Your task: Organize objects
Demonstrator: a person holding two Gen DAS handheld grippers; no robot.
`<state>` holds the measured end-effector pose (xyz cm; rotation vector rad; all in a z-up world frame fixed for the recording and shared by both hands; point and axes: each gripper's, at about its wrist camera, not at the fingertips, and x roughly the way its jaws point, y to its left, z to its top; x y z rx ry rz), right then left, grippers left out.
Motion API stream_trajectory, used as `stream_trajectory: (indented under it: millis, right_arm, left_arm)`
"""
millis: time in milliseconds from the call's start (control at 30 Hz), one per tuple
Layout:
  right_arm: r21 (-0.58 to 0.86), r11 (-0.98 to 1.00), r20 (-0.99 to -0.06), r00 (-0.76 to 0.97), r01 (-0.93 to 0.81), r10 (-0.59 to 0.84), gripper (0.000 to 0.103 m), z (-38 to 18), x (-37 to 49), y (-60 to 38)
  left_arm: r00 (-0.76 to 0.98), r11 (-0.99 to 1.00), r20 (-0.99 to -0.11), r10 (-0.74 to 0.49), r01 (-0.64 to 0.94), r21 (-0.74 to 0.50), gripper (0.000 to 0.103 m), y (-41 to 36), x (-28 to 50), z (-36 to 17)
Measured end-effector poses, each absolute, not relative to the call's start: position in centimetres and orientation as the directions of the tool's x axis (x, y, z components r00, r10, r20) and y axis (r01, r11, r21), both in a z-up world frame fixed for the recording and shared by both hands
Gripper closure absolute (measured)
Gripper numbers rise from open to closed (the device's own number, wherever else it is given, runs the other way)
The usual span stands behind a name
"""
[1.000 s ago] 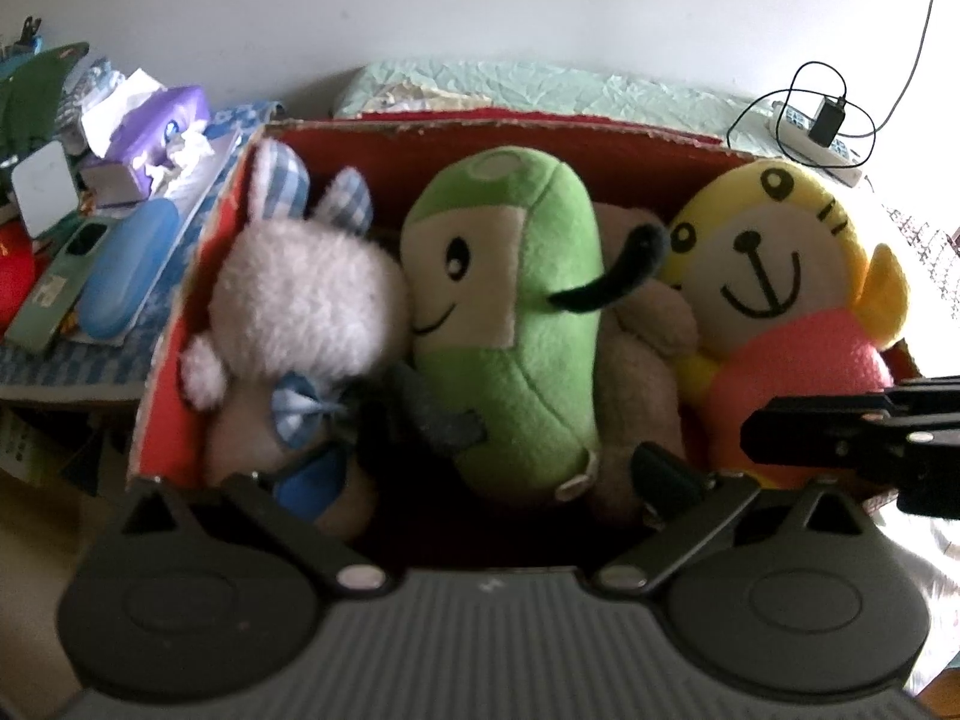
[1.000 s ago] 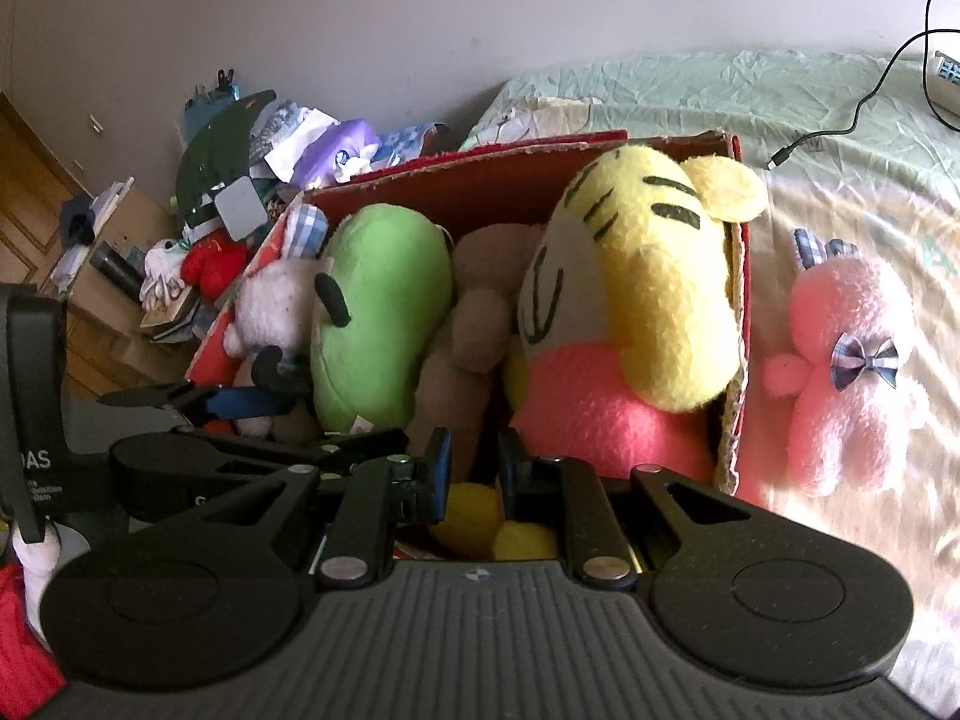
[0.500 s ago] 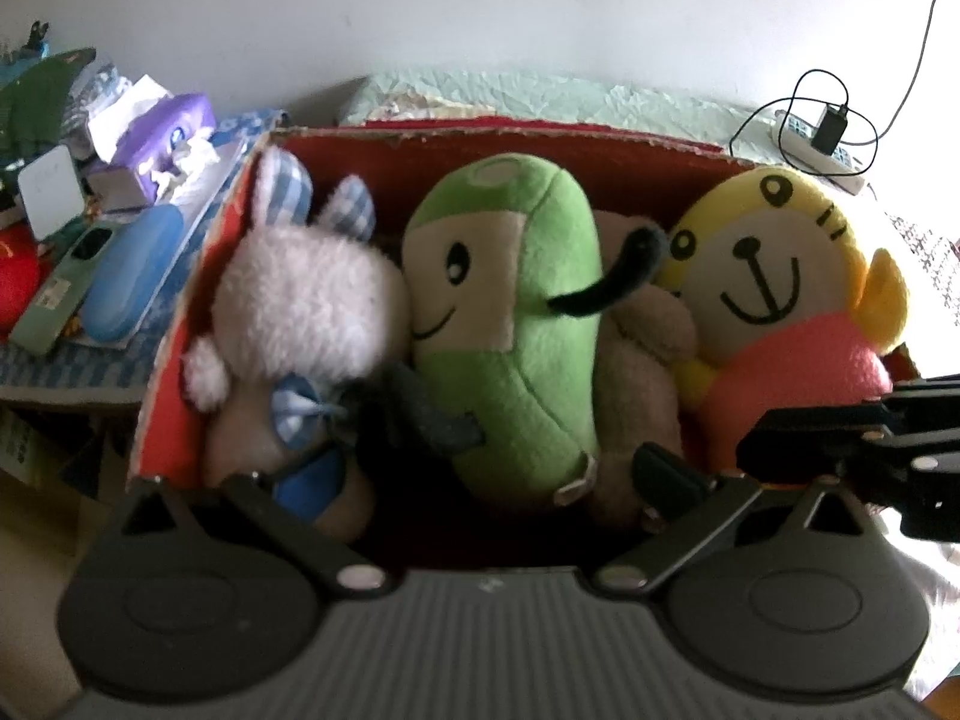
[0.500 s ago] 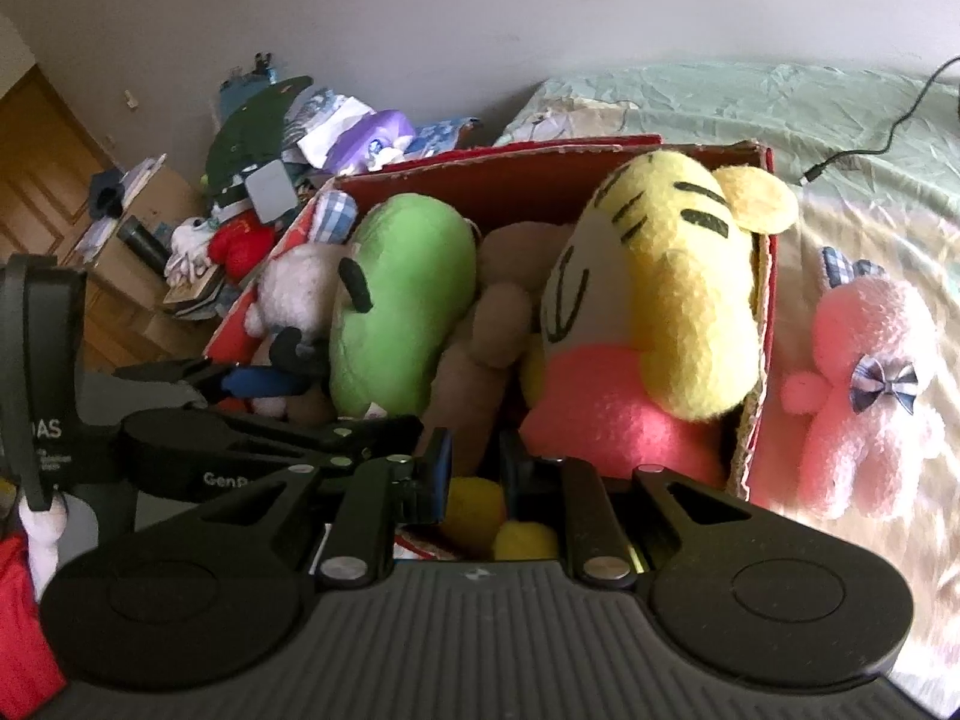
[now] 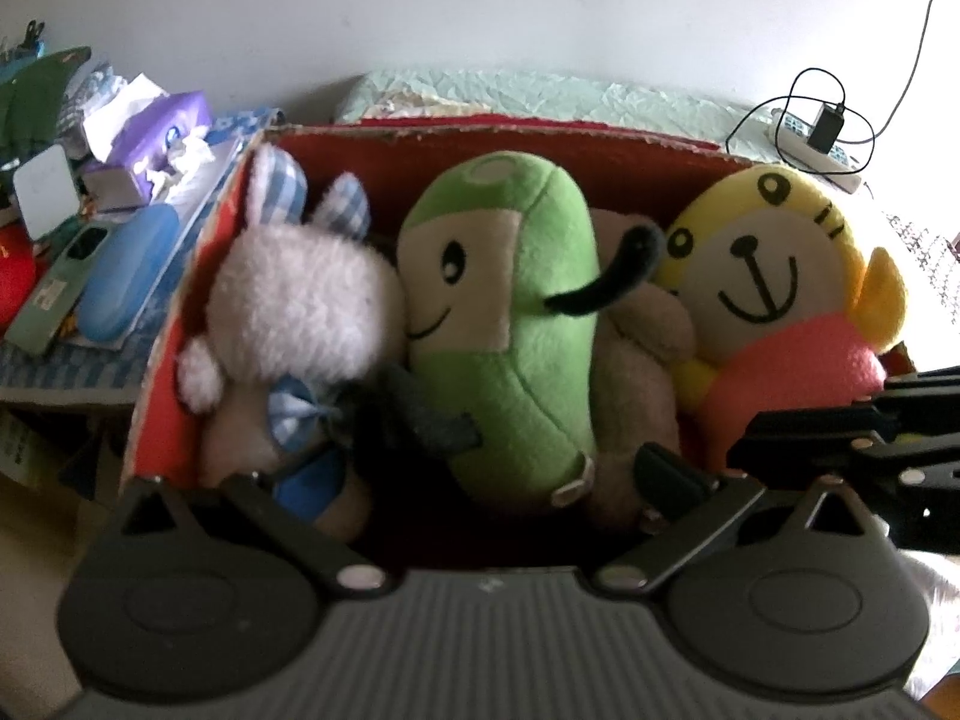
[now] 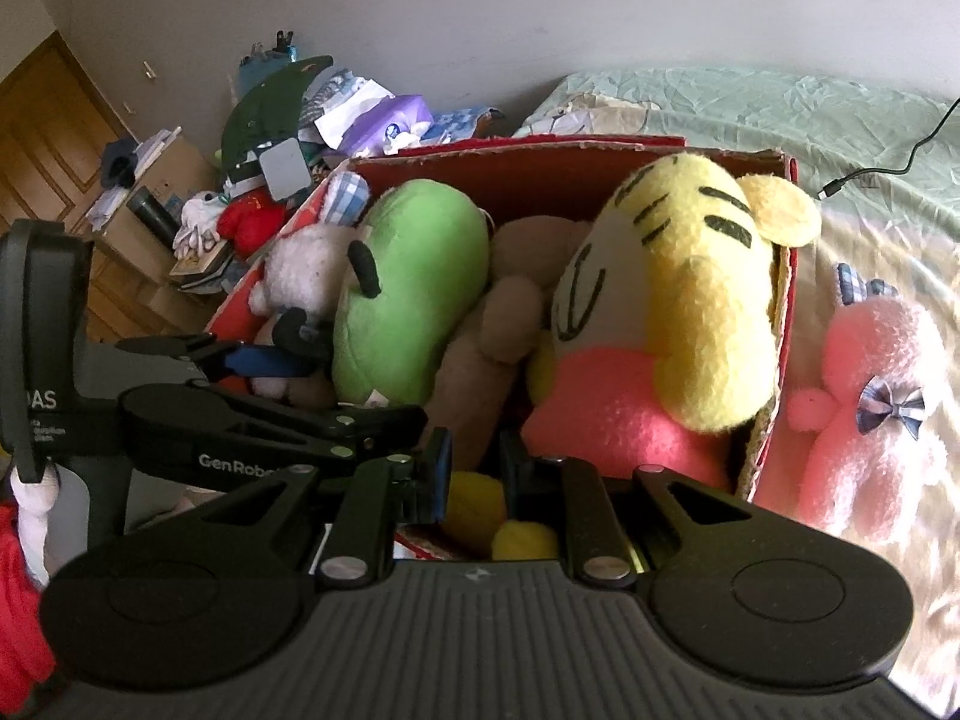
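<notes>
Scanning the box: I saw four plush toys packed in the red carton [image 5: 180, 324].
White bunny [image 5: 294, 306]: far left.
Green plush [image 5: 516, 324]: beside it.
Yellow plush [image 5: 762, 282]: right end.
Left gripper [image 5: 474, 474]: spread wide — empty.
Right gripper [image 6: 474, 468]: nearly together, gripping nothing.
Pink bunny [image 6: 864, 402]: outside — on the bed [image 6: 780, 114].

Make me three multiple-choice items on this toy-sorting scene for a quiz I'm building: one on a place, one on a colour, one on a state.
1. Where is the pink bunny?
A. inside the red box
B. on the bed beside the red box
C. on the cluttered shelf

2. What colour is the plush between the white bunny and the brown plush?
A. green
B. blue
C. orange

3. How is the left gripper?
A. shut on the white bunny
B. out of view
C. open

Answers: 1 B, it lies outside the box wall. 2 A, the green plush sits there. 3 C, its fingers stand wide apart.
</notes>
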<state>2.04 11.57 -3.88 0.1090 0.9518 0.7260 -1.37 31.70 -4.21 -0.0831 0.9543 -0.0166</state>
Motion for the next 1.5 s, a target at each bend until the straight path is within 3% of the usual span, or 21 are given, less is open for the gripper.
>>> stream_trajectory:
  millis: [633, 1500]
  right_arm:
    - [0.332, 0.816, -0.742, 0.403, -0.473, 0.536, 0.083, -3.8, 1.8, 12.9]
    - [0.382, 0.79, -0.74, 0.353, -0.48, 0.573, 0.081, -3.7, 2.7, 13.0]
  left_arm:
    - [0.578, 0.997, -0.813, -0.067, -0.002, -0.083, 0.001, 31.8, -1.3, -4.3]
    - [0.566, 0.995, -0.82, -0.083, 0.01, -0.094, 0.002, 32.1, -1.0, -4.3]
